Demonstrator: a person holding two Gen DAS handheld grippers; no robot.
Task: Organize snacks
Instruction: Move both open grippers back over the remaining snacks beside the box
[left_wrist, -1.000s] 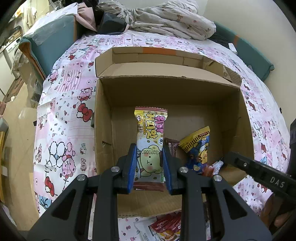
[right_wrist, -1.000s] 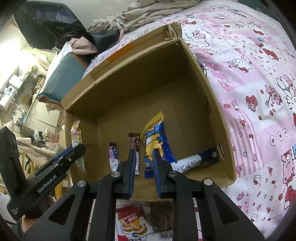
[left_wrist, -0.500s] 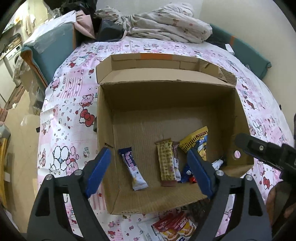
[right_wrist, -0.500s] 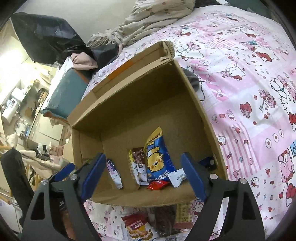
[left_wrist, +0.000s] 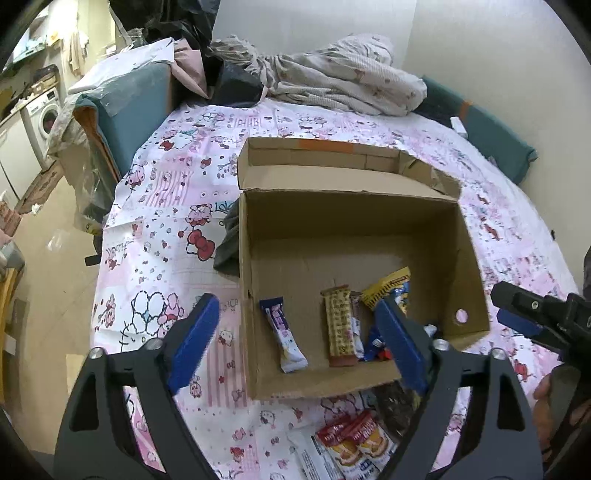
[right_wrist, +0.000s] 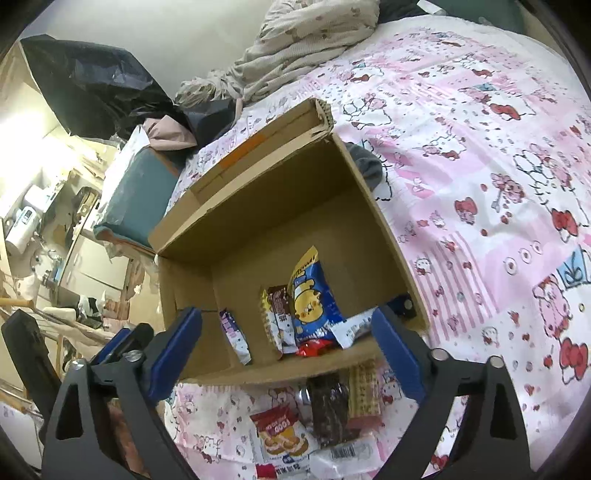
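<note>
An open cardboard box (left_wrist: 244, 258) sits on the bed and holds several snacks. Among them are a purple-white bar (left_wrist: 282, 339), a yellow-brown bar (left_wrist: 340, 325) and a blue bag with a yellow top (left_wrist: 391, 286). My left gripper (left_wrist: 293, 301) hovers above the box's near edge, its jaws opening with nothing between them. In the right wrist view the blue bag (right_wrist: 310, 299) lies beside a brown bar (right_wrist: 280, 306) and a red wrapper (right_wrist: 314, 347). My right gripper (right_wrist: 286, 313) is over the near wall, its jaws also opening and holding nothing.
Loose snacks lie in front of the box: a red "FOOD" packet (right_wrist: 277, 432), a dark brown packet (right_wrist: 328, 410) and a wafer (right_wrist: 364, 391). A pink cartoon sheet (left_wrist: 166, 206) covers the bed. A crumpled blanket (left_wrist: 343, 85) lies at the far end, and a dark cloth (left_wrist: 229, 240) sits left of the box.
Both grippers let go of their snacks, the left a pink-yellow packet, the right the blue bag. Both opened wide and drew back and up from the box.
</note>
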